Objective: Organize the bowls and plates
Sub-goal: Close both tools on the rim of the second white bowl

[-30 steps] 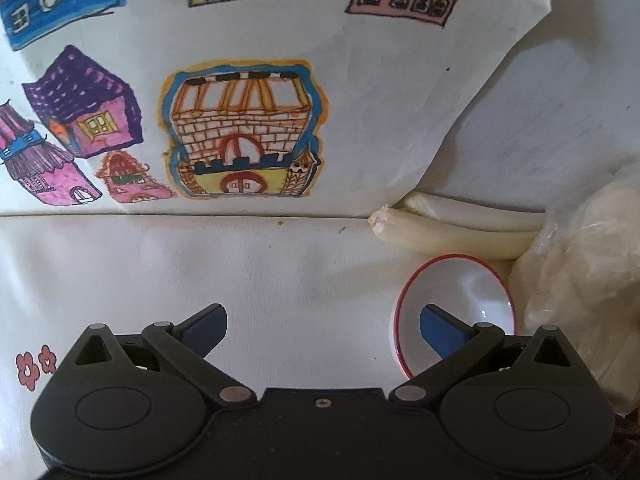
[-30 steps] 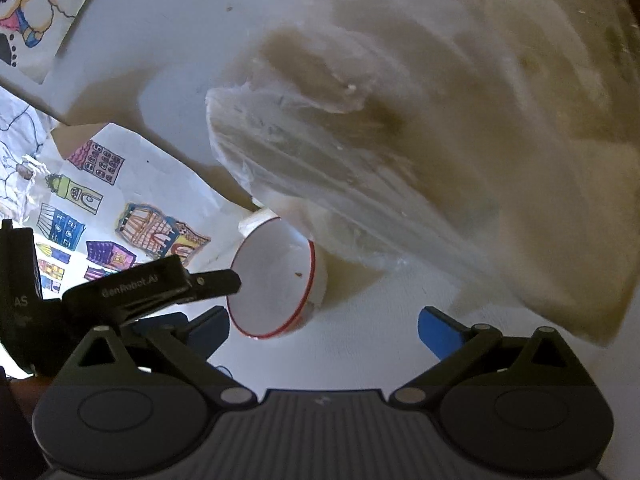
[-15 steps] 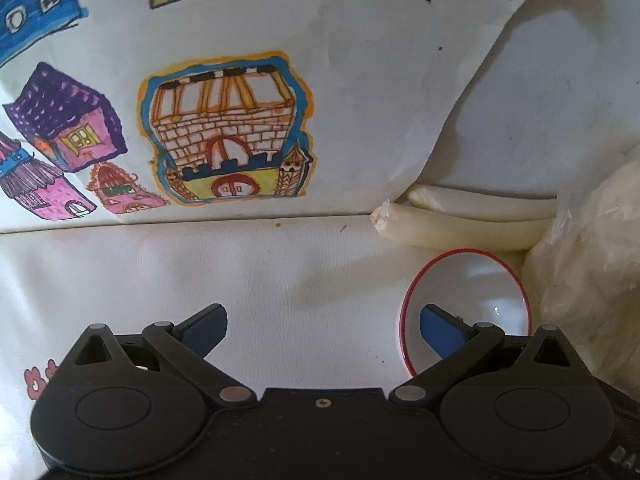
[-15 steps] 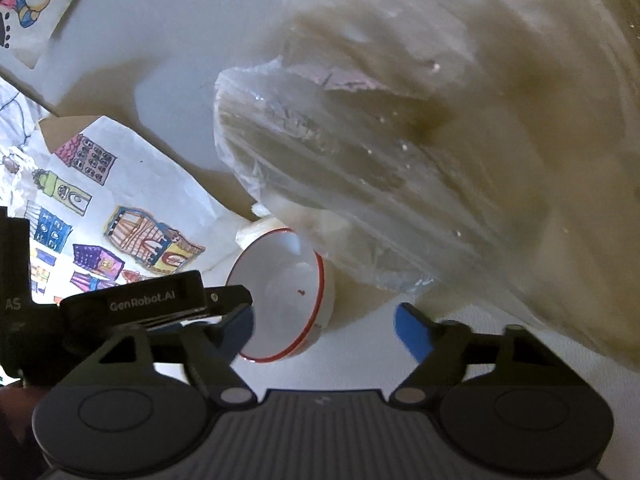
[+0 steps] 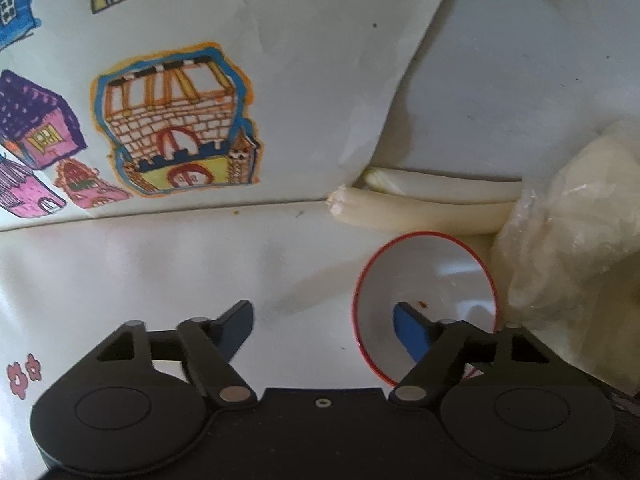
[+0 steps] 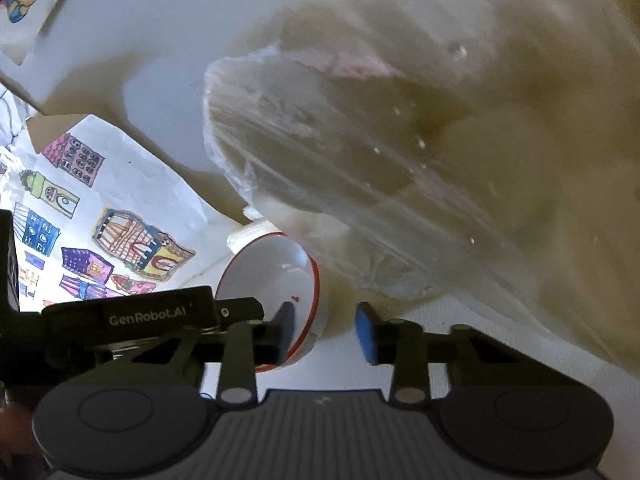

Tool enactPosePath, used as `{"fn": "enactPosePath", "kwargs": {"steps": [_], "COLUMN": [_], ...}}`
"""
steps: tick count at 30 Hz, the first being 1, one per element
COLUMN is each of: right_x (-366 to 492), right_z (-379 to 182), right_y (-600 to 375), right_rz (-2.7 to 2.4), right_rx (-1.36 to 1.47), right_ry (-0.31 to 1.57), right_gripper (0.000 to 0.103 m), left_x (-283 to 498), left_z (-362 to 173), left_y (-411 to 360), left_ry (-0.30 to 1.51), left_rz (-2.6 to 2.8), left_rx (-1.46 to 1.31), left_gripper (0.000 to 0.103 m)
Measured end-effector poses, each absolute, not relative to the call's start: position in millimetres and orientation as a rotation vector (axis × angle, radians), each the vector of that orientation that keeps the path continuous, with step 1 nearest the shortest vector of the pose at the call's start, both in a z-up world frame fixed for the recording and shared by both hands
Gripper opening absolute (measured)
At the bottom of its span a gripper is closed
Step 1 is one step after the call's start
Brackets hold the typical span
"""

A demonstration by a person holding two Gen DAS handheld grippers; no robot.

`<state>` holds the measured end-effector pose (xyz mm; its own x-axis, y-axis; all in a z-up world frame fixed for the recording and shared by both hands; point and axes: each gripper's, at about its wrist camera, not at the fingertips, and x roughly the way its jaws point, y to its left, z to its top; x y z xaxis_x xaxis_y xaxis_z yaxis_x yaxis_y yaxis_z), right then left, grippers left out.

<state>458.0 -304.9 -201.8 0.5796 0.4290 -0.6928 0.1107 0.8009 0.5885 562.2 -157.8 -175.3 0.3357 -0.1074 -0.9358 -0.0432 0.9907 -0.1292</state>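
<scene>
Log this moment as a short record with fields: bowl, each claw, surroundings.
bowl: white, red rim, lying on the white surface, a red speck inside
left claw: open, one finger over the bowl's mouth, the other outside it
right claw: partly closed, straddling the bowl's rim, contact unclear
surroundings: plastic bag beside the bowl; house drawings behind

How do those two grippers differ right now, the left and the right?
The left gripper is spread wide, with one finger over the bowl and the other over bare table; the right gripper is much narrower, straddling the bowl's rim. Neither is shut on anything. Both are black with blue pads.
</scene>
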Motion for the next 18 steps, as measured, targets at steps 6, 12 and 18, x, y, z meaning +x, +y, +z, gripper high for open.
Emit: {"fn": "enactPosePath", "kwargs": {"steps": [6,12,18], "right_x": [457.5,458.5,451.9], "right_z": [-199.2,-199.6,-196.9], "right_y": [-302.4,-301.3,-301.1], "right_rz": [0.217,0.223,0.247], "right_rx": [0.639,0.637,0.589], "right_ry": [0.942,0.940,0.949], "right_gripper": [0.019,0.019,0.017], "left_x": [558.8,550.9,527.8], "left_z": [-179.5,-185.4,-185.4], "left_y": [-163.4,-157.3,-151.2], "left_ry": [1.242,1.221,1.210], "left_rz": [-0.084,-0.123,-0.147], "left_rx": [-0.193,-0.238,-0.259], "left_gripper": [0.036,0.014,0.011]}}
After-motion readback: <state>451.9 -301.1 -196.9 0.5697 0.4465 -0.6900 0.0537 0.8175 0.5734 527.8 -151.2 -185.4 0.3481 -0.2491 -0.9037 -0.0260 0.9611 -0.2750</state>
